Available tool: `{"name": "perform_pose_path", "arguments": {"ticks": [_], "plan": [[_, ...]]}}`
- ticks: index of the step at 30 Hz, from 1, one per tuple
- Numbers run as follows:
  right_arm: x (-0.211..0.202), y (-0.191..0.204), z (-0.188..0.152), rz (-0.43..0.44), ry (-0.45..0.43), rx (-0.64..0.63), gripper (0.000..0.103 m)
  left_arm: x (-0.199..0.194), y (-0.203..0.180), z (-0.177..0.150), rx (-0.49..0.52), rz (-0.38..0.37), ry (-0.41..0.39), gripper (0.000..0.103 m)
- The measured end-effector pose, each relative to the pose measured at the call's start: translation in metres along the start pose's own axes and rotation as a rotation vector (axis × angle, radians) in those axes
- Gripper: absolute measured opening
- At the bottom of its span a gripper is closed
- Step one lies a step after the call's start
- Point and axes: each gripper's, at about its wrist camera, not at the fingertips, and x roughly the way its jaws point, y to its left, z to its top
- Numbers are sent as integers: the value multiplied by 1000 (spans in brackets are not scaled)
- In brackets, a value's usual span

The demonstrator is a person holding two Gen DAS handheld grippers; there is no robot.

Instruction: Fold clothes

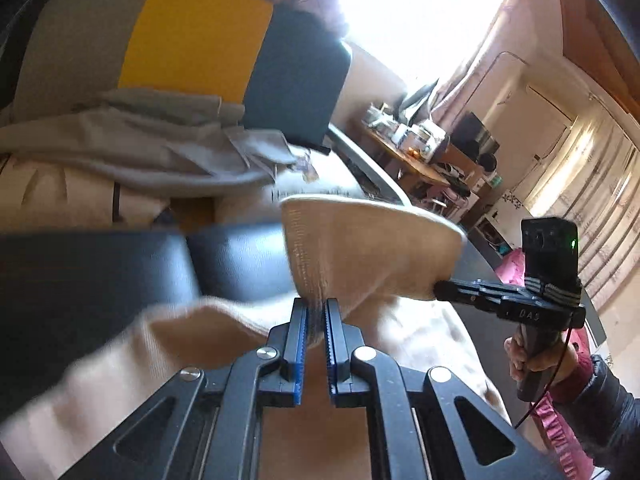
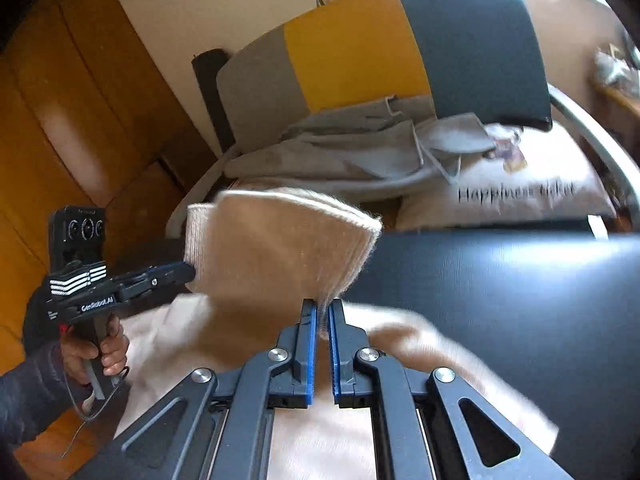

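Grippers share one beige knit sweater [image 1: 360,248] above a dark table [image 1: 100,264]: the left gripper [image 1: 316,308] pinches its ribbed hem between nearly closed jaws, and the right gripper [image 2: 323,308] does likewise at the other corner. Only the left view shows the bright window [image 1: 408,12] and cluttered desk [image 1: 420,152]; the right view shows a lettered cushion [image 2: 520,188]. Behind the lifted, blurred fabric stands a grey, yellow and blue chair [image 2: 360,48] heaped with grey clothes [image 2: 352,148].

Beige sweater [image 2: 280,248] looks ribbed, fuzzy knit; dark table [image 2: 520,300] smooth, perhaps matt leatherette
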Motion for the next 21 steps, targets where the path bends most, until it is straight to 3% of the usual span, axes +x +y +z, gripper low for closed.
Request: {"name": "perform_pose_path", "arguments": {"ticks": [6, 13, 16, 19, 21], "plan": [[-13, 0, -74, -45, 58, 43, 7, -2, 4, -63, -84, 11, 91, 8], [-38, -7, -117, -9, 46, 151, 11, -18, 40, -98, -392, -128, 91, 19], [-46, -10, -116, 26, 8, 208, 25, -18, 56, -105, -533, -189, 88, 20], [-40, -19, -111, 94, -17, 305, 57, -10, 58, -104, -581, -238, 109, 21], [-32, -25, -111, 142, -24, 377, 59, -4, 54, -102, -588, -254, 129, 23]]}}
